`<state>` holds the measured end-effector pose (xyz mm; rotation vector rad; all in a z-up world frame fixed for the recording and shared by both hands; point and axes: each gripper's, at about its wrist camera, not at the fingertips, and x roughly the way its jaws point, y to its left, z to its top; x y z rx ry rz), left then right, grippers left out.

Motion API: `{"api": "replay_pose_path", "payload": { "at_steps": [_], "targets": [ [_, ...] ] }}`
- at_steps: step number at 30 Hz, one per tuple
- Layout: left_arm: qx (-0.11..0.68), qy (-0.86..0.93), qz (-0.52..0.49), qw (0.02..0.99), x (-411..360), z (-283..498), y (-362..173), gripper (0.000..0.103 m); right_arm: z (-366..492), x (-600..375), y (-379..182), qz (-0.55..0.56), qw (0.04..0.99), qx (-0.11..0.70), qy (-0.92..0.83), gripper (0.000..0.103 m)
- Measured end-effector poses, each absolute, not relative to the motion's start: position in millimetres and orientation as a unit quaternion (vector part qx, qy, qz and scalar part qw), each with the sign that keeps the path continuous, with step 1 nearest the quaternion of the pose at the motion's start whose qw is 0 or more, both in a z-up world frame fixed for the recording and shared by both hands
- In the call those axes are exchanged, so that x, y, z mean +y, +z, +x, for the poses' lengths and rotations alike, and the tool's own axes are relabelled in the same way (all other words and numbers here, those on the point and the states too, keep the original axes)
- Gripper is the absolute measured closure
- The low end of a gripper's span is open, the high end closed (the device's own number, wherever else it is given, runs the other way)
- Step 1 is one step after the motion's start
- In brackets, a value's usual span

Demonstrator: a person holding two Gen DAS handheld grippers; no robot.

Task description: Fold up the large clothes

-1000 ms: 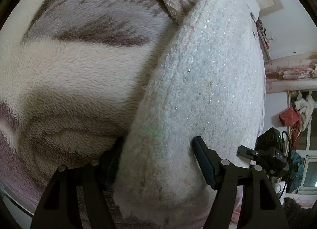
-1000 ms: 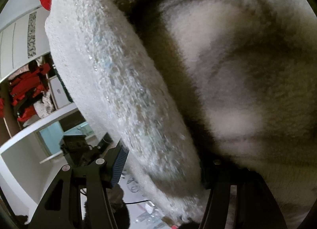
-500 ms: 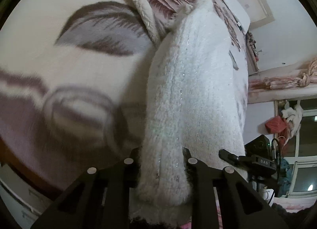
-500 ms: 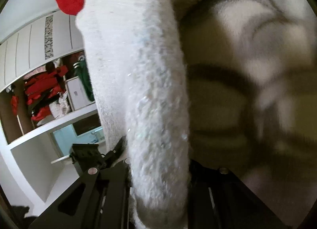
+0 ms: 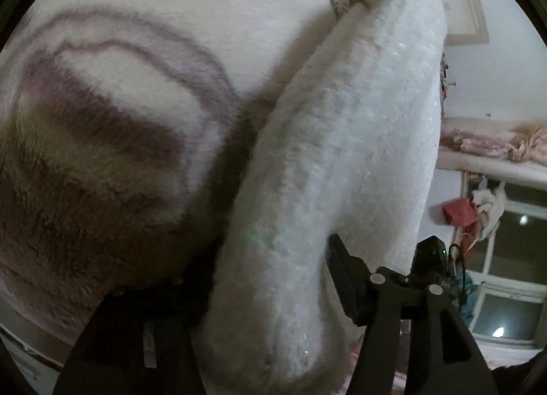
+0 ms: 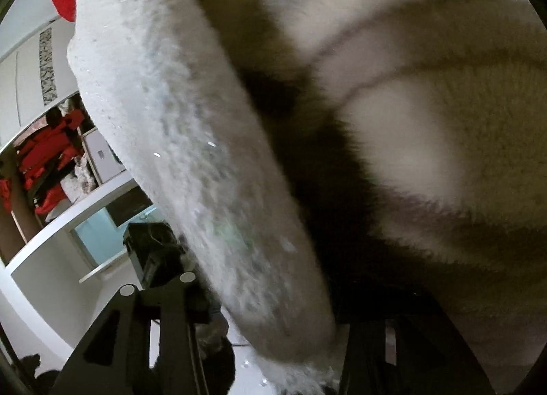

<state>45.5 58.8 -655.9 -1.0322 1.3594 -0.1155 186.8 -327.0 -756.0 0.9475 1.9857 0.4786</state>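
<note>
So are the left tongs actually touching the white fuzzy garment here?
Touching. In the left wrist view the white garment runs between the left tongs, and the right-side finger presses into the fabric with no gap.

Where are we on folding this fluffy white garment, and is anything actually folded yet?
Done: nothing visibly folded; neither wrist view shows a finished fold.
In hand: the white fleece garment runs between the fingers of both the left gripper and the right gripper, bunched into a thick roll over the patterned plush blanket.
Left: spreading it flat and folding it, apparently the whole job.
</note>
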Motion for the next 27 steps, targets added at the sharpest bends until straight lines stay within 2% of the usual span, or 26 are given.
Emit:
{"api": "replay_pose_path", "payload": {
  "at_steps": [1, 2, 3, 4, 5, 11, 17, 22, 27],
  "targets": [
    [0.596, -0.045, -0.452, 0.662, 58, 44, -651, 0.051, 186, -327, -756, 0.385, 0.43, 0.794, 0.191, 0.055],
    [0.593, -0.042, -0.451, 0.666, 56, 43, -645, 0.068, 186, -325, -754, 0.383, 0.434, 0.792, 0.193, 0.058],
    [0.589, -0.042, -0.453, 0.668, 55, 40, -639, 0.081, 184, -320, -748, 0.38, 0.438, 0.789, 0.203, 0.076],
    [0.586, -0.036, -0.456, 0.669, 56, 37, -631, 0.082, 183, -317, -743, 0.385, 0.434, 0.787, 0.209, 0.082],
    [0.58, -0.036, -0.461, 0.671, 57, 35, -620, 0.085, 182, -313, -734, 0.387, 0.435, 0.784, 0.216, 0.083],
    [0.523, -0.053, -0.503, 0.686, 70, 42, -532, 0.086, 200, -298, -662, 0.446, 0.429, 0.743, 0.257, 0.086],
    [0.438, -0.097, -0.494, 0.745, 82, 140, -464, 0.086, 279, -272, -599, 0.494, 0.458, 0.678, 0.295, 0.086],
    [0.417, -0.12, -0.458, 0.776, 88, 261, -464, 0.086, 380, -254, -596, 0.505, 0.507, 0.635, 0.291, 0.087],
    [0.45, -0.11, -0.434, 0.772, 99, 354, -517, 0.086, 474, -242, -643, 0.497, 0.537, 0.634, 0.249, 0.087]
  ]
}}
